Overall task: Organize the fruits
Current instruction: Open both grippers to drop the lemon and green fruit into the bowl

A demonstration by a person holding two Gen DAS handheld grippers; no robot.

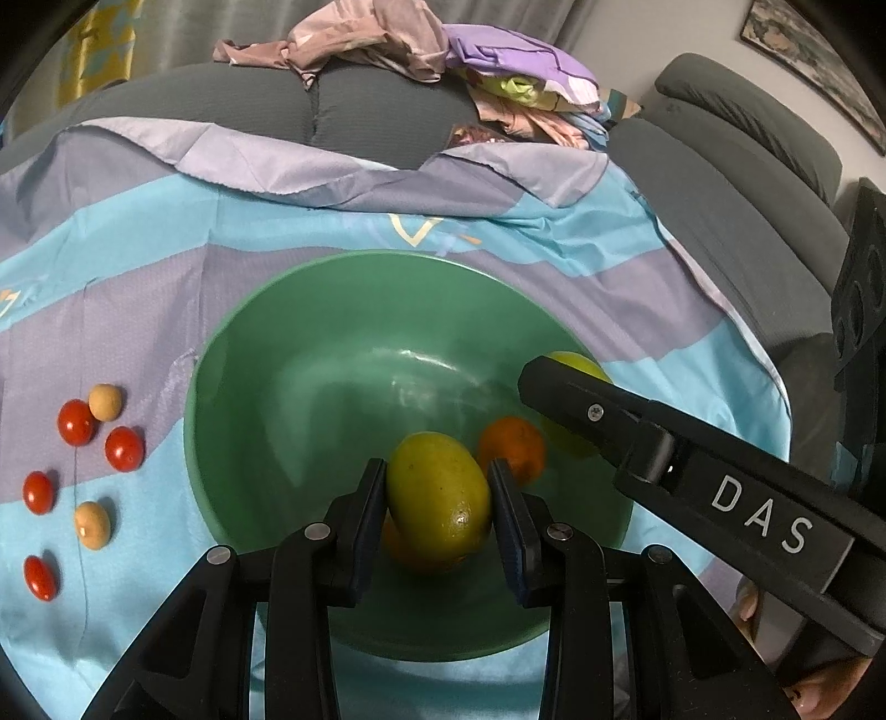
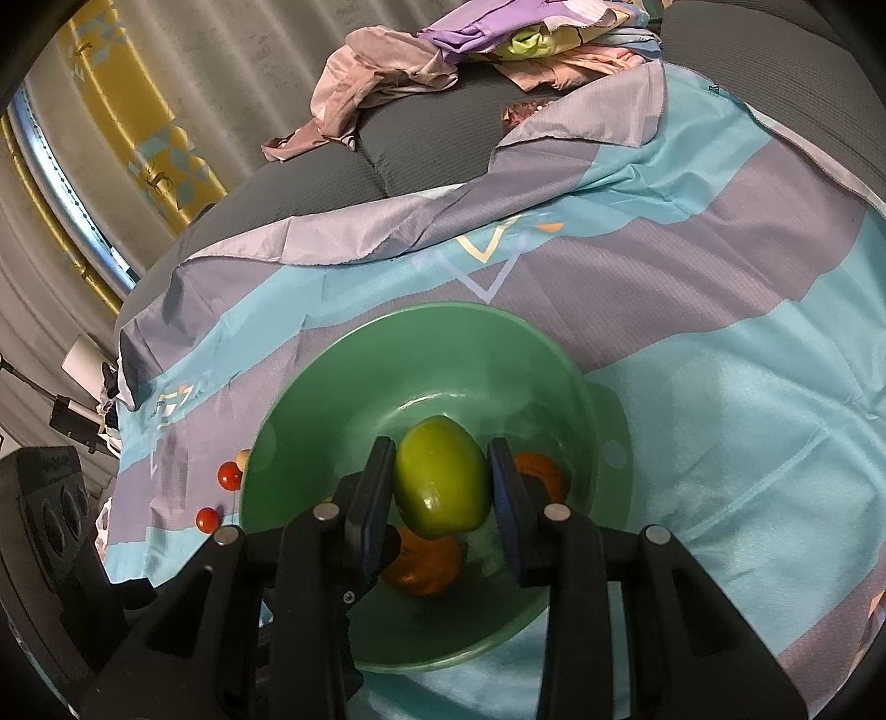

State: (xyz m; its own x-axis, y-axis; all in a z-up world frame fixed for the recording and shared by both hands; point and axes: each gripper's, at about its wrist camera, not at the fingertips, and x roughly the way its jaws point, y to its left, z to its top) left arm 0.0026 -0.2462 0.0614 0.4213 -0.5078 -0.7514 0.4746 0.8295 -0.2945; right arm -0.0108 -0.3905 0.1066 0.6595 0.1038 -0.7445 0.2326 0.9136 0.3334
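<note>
A green bowl sits on a blue and lilac cloth. Over its near side my left gripper is shut on a yellow-green oval fruit. My right gripper is shut on a greener oval fruit, also above the bowl. One finger of the right gripper reaches in from the right of the left wrist view, with its green fruit partly hidden behind it. Two oranges lie in the bowl's bottom, under the held fruits.
Left of the bowl, several red cherry tomatoes and two small tan round fruits lie loose on the cloth. A grey sofa with a pile of clothes stands behind.
</note>
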